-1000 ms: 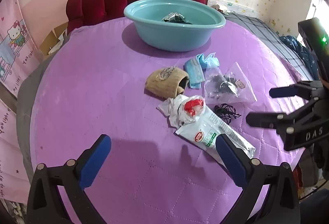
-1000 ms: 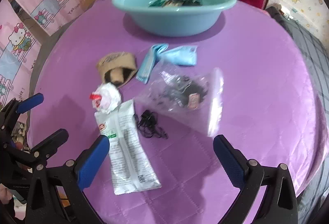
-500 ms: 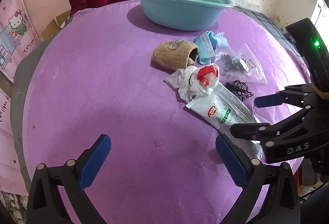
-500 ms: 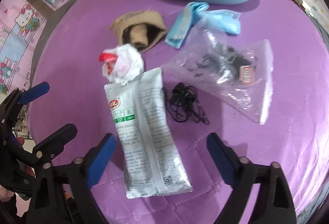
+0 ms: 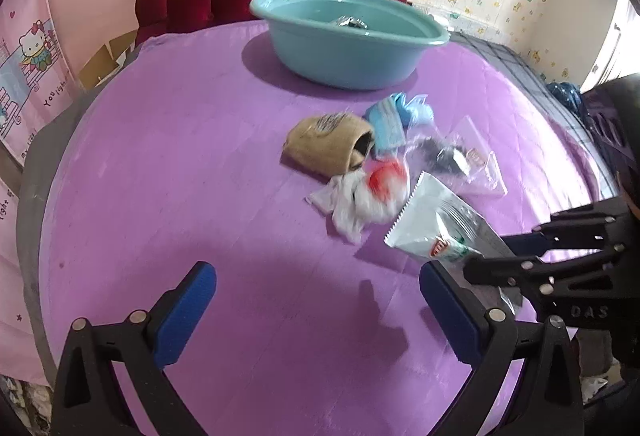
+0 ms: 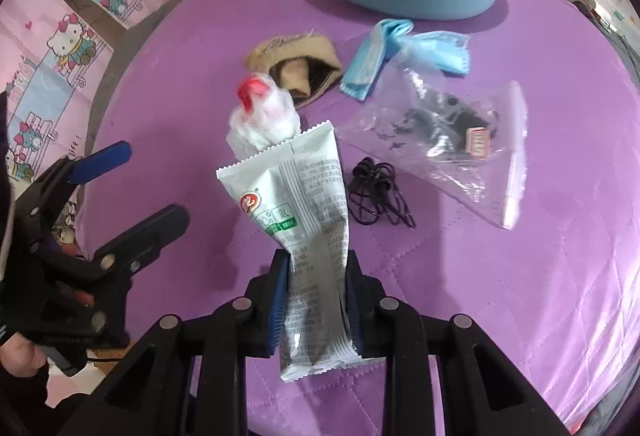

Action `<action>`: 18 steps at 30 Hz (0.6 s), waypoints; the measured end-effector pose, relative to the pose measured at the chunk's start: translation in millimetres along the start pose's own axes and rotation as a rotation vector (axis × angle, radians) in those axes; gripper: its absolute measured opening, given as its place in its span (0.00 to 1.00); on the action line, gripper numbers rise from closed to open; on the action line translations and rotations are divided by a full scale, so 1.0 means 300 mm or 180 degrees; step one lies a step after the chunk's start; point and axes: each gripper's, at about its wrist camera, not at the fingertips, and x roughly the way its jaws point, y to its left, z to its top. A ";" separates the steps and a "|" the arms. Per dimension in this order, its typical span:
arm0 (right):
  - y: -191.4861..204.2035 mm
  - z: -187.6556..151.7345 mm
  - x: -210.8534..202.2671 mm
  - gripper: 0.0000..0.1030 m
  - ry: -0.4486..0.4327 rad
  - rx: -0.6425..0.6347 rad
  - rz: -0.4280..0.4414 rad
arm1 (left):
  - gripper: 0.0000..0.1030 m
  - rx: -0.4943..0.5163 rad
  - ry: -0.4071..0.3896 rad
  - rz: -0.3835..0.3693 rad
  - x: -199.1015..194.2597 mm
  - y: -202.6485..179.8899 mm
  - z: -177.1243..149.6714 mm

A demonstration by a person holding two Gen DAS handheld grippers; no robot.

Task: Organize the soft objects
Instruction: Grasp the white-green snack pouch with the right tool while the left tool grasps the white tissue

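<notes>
— Where's the white snack packet (image 6: 308, 236)?

— Pinched near its lower end between the blue pads of the right gripper (image 6: 316, 300), its serrated top tilted toward the crumpled white-and-red bag (image 6: 264, 116).

— And the left gripper (image 5: 316, 308)?

— Spread wide over bare purple tablecloth (image 5: 180, 164), holding nothing.

— Anything only one camera catches?

— The right wrist view shows a tangle of black hair ties (image 6: 378, 192) beside the packet; in the left view the packet hides them. Both show the teal basin (image 5: 348, 36) at the far edge, the tan slipper (image 6: 296, 64), blue masks (image 6: 400, 52) and clear zip bag (image 6: 452, 136).
</notes>
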 end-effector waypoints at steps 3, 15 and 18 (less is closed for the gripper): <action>-0.023 -0.006 -0.028 0.27 -0.0042 0.0041 -0.0018 | 1.00 0.0006 -0.0038 -0.0025 0.010 -0.018 0.021; -0.114 -0.033 -0.141 0.27 -0.0275 0.0321 -0.0200 | 1.00 0.0054 -0.0060 -0.0107 0.086 -0.097 0.089; -0.141 -0.042 -0.148 0.27 -0.0322 0.0374 -0.0213 | 1.00 0.0080 -0.0045 -0.0117 0.115 -0.113 0.104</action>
